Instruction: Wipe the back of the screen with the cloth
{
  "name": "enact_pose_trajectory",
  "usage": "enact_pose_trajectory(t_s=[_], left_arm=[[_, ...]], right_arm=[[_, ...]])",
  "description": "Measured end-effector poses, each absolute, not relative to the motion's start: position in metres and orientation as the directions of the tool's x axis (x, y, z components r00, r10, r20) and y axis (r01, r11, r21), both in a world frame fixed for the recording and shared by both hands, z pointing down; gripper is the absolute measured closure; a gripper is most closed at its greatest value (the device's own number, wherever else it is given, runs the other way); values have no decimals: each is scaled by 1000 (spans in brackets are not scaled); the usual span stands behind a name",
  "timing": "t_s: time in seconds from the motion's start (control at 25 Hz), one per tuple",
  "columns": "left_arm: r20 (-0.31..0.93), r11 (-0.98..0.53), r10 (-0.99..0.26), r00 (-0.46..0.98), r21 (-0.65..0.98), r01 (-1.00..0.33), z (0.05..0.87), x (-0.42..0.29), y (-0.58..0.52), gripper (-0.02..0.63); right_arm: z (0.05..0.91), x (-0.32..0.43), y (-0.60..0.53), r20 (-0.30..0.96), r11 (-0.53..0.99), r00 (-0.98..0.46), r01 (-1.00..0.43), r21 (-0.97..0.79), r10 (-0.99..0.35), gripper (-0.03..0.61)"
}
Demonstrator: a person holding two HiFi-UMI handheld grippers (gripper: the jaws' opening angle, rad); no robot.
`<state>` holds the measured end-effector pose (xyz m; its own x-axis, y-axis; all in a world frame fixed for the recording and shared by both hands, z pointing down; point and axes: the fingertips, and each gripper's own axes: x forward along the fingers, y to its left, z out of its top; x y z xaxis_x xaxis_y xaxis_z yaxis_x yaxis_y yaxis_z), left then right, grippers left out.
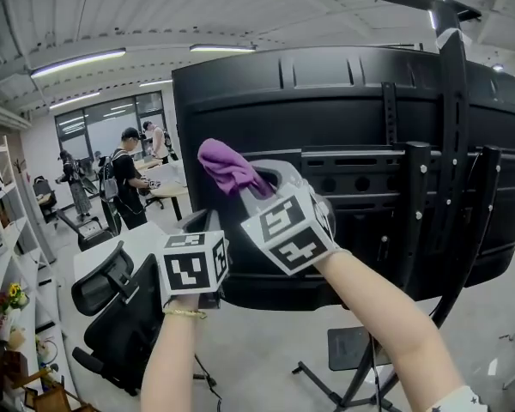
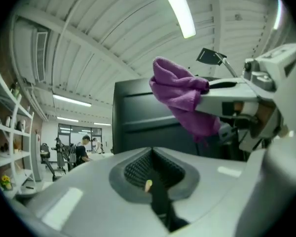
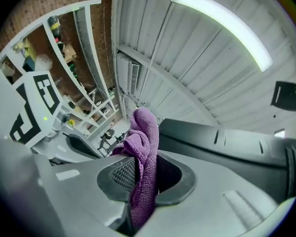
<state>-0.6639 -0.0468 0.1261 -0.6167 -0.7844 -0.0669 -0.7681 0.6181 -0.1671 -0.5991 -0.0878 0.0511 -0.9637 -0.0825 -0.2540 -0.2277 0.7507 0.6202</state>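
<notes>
The right gripper [image 1: 259, 187], at mid-frame, has its jaws clamped on the purple cloth [image 1: 227, 166], raised against the upper left of the screen [image 1: 343, 118] back. The left gripper [image 1: 202, 247], just below, is closed and empty. Wiping seems barely begun, and most of the panel is left.

Purple fuzzy cloth [image 1: 230, 166]: soft looped microfibre, matt. Black screen back [image 1: 343, 101] behind cloth: smooth moulded plastic, slight sheen.
</notes>
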Motion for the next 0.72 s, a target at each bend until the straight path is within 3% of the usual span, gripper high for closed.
enact_pose_trajectory(t_s=[0.16, 0.28, 0.72], left_arm=[[-163, 667, -745, -647, -199, -718, 62, -707, -42, 606], [-185, 662, -749, -636, -178, -728, 50, -723, -40, 606], [-125, 634, -773, -622, -144, -760, 165, -745, -46, 606]], right_arm=[[-30, -635, -99, -364, 593, -912, -401, 698, -189, 520], [-50, -660, -113, -380, 450, -877, -478, 754, -295, 520], [68, -716, -124, -273, 184, -874, -369, 911, -401, 520]])
